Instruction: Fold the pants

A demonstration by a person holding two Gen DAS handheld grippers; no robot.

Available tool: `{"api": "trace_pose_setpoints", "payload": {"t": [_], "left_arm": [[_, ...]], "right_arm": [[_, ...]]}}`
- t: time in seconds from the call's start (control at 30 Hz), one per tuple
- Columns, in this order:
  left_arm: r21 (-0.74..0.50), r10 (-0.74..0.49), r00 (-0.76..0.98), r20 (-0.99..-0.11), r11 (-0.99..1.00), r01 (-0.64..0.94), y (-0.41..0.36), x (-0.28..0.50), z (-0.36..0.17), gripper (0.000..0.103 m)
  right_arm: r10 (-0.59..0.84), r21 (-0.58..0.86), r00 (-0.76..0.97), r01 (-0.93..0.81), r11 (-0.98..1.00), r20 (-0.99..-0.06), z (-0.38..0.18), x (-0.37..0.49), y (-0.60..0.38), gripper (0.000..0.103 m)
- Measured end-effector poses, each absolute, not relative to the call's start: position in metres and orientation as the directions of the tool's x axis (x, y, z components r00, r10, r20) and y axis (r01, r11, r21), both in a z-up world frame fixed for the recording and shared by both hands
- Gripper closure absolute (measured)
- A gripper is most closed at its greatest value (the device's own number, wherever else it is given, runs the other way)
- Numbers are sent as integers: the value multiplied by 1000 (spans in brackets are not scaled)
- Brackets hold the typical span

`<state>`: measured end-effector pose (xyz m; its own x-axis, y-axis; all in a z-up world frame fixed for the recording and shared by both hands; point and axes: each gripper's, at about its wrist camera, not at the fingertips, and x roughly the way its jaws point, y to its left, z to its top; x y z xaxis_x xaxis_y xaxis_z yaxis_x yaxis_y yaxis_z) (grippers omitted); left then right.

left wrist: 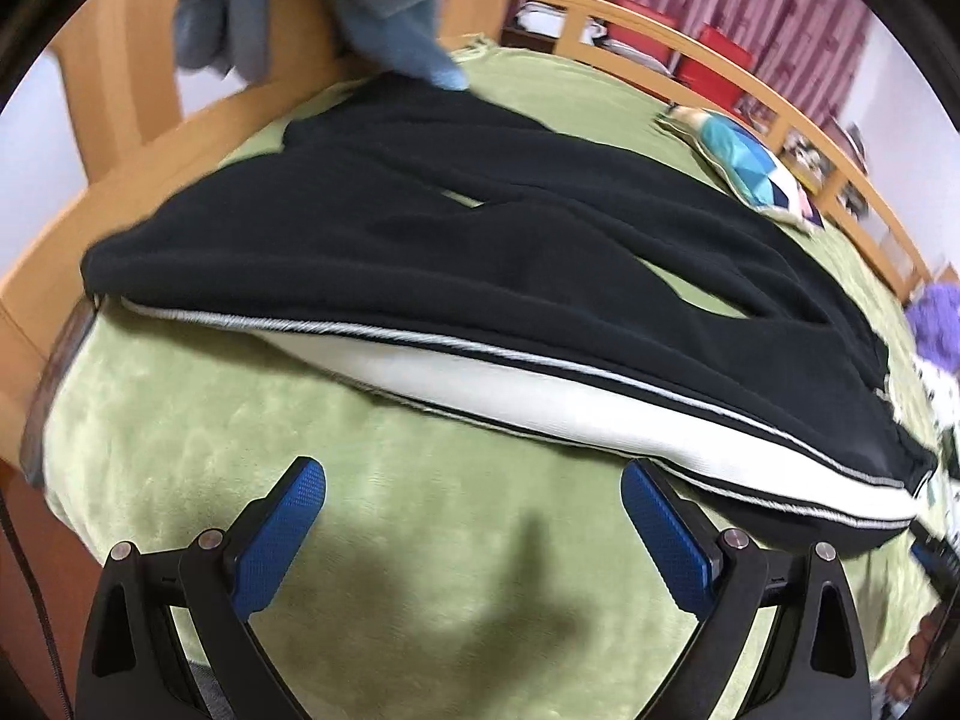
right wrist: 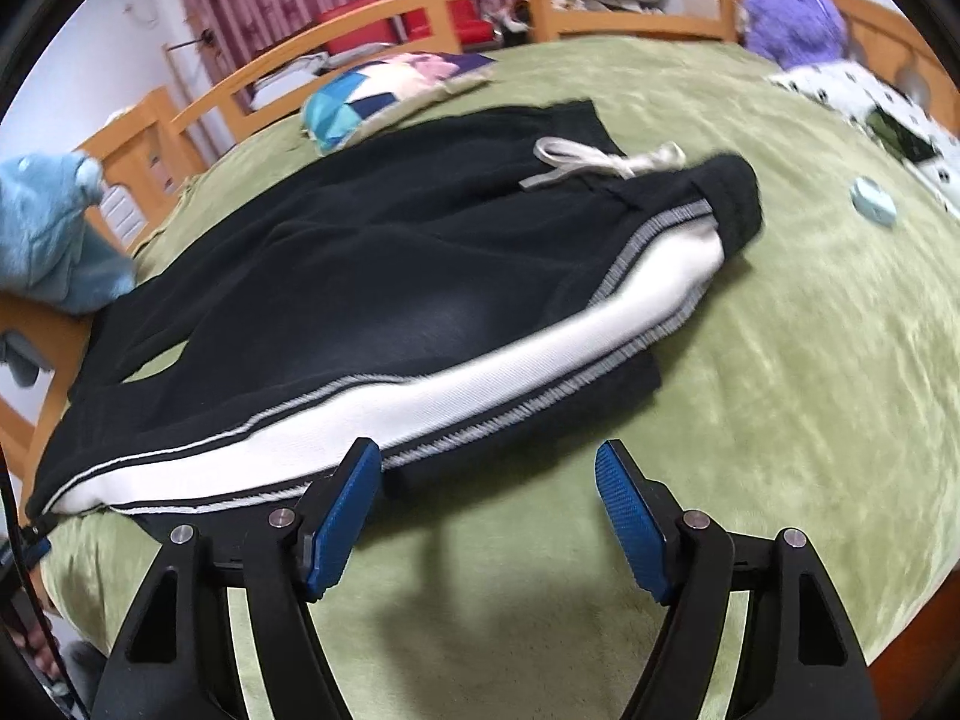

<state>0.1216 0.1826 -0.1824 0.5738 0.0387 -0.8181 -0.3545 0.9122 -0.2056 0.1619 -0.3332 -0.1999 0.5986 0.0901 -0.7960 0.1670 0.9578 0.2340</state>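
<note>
On the green blanket [right wrist: 780, 312], pants [right wrist: 360, 276] lie flat (both claws gape).

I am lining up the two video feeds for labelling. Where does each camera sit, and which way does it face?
Left wrist: on the left tool, looking forward over the green blanket at the black pants, leg ends at left; both its open blue fingers show.
Right wrist: on the right tool, facing the pants with the waistband and white drawstring at far right; its open fingers show.
Shared: pants, blanket, patterned pillow, blue plush toy, wooden bed rail.
</note>
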Motion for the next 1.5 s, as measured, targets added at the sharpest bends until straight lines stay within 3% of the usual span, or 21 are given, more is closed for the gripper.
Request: {"api": "trace_pose_setpoints", "payload": {"t": [0.23,0.4,0.47,0.53,0.57,0.6,0.63,0.9,0.97,1.03,1.23,1.5], "left_arm": [[-350,-65,630,-774,873,-339,204,147,-184,7],[-318,-28,570,-821,853,-415,208,190,-190,7],[-275,-2,505,-863,841,-466,208,201,-206,22],[-233,21,468,-884,847,-478,206,201,-221,60],[-215,39,469,-882,854,-475,206,199,-222,69],[-191,63,474,-878,863,-468,206,193,-223,89],[-182,68,475,-878,868,-462,207,187,-224,100],[-347,-96,496,-863,826,-444,227,147,-227,100],[-394,-144,500,-854,806,-442,229,147,-223,89],[-413,-155,511,-845,796,-442,227,151,-217,50],[-464,-166,592,-789,793,-396,210,177,-192,40],[-446,-121,511,-851,681,-581,217,212,-223,42]], "right_arm": [[106,295,627,207,933,-772,-196,164,-343,29],[51,228,623,208,951,-780,-183,191,-326,29],[42,209,601,210,955,-798,-186,200,-321,29],[37,195,580,212,958,-814,-194,204,-320,29],[32,188,576,214,959,-817,-198,201,-320,28],[33,188,572,214,958,-819,-201,199,-322,27],[37,192,567,215,957,-823,-205,196,-324,27],[65,243,564,247,938,-824,-207,180,-337,27],[97,292,575,256,921,-812,-200,184,-343,27],[114,322,579,271,907,-807,-194,191,-345,27],[86,288,609,242,926,-788,-181,218,-325,22],[-99,-49,570,102,994,-816,-206,224,-275,22]]}}
